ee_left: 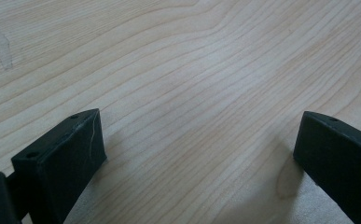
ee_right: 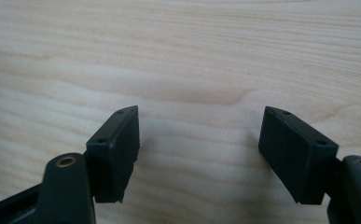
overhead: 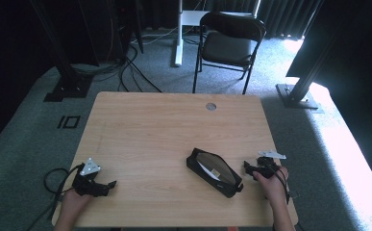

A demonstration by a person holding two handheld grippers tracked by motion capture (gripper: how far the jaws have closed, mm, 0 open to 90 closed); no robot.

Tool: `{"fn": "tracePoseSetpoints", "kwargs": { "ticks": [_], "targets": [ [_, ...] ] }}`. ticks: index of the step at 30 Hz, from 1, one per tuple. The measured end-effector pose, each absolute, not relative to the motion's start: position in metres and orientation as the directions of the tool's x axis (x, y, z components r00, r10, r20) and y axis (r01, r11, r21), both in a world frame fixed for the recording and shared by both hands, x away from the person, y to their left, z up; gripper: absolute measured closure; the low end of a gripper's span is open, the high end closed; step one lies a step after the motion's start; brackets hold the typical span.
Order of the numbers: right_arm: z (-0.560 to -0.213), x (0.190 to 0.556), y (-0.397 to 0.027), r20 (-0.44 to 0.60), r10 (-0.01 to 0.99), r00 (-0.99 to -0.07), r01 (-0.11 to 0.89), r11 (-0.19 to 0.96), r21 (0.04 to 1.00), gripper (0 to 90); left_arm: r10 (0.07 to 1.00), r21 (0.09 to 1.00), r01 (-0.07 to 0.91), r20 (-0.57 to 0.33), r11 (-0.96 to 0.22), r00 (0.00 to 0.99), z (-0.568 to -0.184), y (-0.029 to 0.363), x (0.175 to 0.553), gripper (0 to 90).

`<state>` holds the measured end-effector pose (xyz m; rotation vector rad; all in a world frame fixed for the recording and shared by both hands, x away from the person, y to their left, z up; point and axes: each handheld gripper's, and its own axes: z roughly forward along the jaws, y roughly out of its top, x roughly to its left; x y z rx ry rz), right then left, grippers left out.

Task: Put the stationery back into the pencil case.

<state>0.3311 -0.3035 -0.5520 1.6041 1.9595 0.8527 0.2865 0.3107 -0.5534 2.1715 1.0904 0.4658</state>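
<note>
One black pouch [overhead: 215, 172] is lying unzipped near the table's [overhead: 174, 130] five o'clock edge. At its three o'clock, the right gripper [overhead: 249, 168] is hovering just beside it, jaws spread wide and empty. Toward eight o'clock, the left gripper [overhead: 110, 185] is resting, jaws wide, gripping nothing.

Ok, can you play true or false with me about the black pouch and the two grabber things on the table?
1. The black pouch lies open on the wooden table. True.
2. The right gripper holds the pouch. False: its jaws are open with nothing between them, beside the pouch.
3. The left gripper is open over bare wood. True.
4. A red chair stands behind the table. False: the chair is black.
</note>
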Motion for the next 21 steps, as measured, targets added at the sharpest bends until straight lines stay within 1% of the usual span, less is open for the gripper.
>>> {"fn": "tracePoseSetpoints", "kwargs": {
  "ticks": [2, 4, 6, 14, 16, 18, 21],
  "targets": [
    [-0.553, 0.329, -0.303, 0.033, 0.977, -0.212, 0.681, 0.123, 0.722, 25.9, 0.807, 0.691, 0.574, 0.022, -0.439, 0.59, -0.553, 0.311, 0.286, 2.2],
    [-0.555, 0.325, -0.301, 0.013, 0.977, -0.215, 0.67, 0.138, 0.73, 24.7, 0.807, 0.691, 0.574, 0.022, -0.438, 0.59, -0.553, 0.311, 0.286, 2.2],
    [-0.558, 0.323, -0.3, 0.016, 0.977, -0.215, 0.657, 0.132, 0.742, 21.6, 0.807, 0.691, 0.574, 0.022, -0.439, 0.59, -0.553, 0.311, 0.286, 2.2],
    [-0.558, 0.319, -0.299, 0.017, 0.984, -0.179, 0.661, 0.107, 0.742, 19.8, 0.808, 0.691, 0.575, 0.021, -0.438, 0.589, -0.553, 0.311, 0.287, 2.2],
    [-0.558, 0.32, -0.3, 0.016, 0.985, -0.173, 0.663, 0.105, 0.741, 18.1, 0.808, 0.691, 0.575, 0.022, -0.438, 0.589, -0.553, 0.31, 0.287, 2.2],
    [-0.558, 0.321, -0.3, 0.017, 0.988, -0.155, 0.671, 0.092, 0.736, 14.0, 0.808, 0.692, 0.575, 0.022, -0.437, 0.589, -0.553, 0.31, 0.287, 2.2],
    [-0.558, 0.321, -0.3, 0.017, 0.99, -0.139, 0.675, 0.082, 0.733, 13.1, 0.808, 0.692, 0.575, 0.022, -0.437, 0.589, -0.553, 0.31, 0.287, 2.1]
  ]
}}
